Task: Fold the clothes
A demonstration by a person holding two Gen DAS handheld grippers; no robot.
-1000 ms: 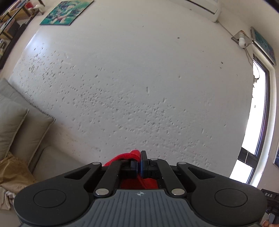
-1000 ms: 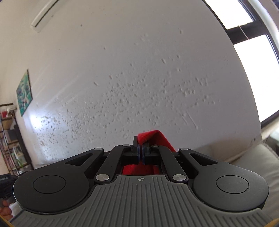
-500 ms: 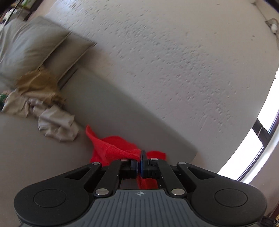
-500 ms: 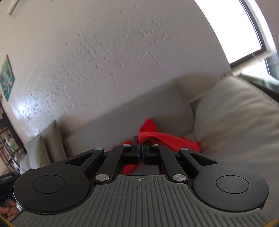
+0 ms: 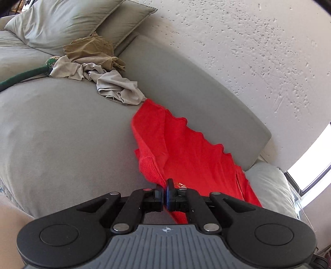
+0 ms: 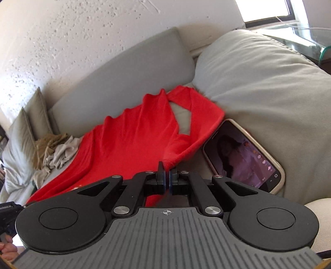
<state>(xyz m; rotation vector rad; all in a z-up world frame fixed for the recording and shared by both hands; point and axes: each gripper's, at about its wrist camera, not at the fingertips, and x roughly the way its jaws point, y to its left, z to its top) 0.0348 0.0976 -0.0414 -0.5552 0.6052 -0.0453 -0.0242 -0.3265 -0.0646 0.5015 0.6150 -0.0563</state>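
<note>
From the left wrist, the left gripper [image 5: 165,191] has its jaws pinching a nubby edge of the red garment [image 5: 182,149], a soft knit that lies rumpled along the grey sofa [image 5: 62,128] seat against the backrest. Crumpled beige and tan clothes [image 5: 99,68] heap near a plump cushion [image 5: 62,18].

From the right wrist, the right gripper [image 6: 166,175] has its jaws pressed together on the garment's other corner. A glossy phone [image 6: 244,157] leans beside it against a puffy cushion [image 6: 258,82].
</note>
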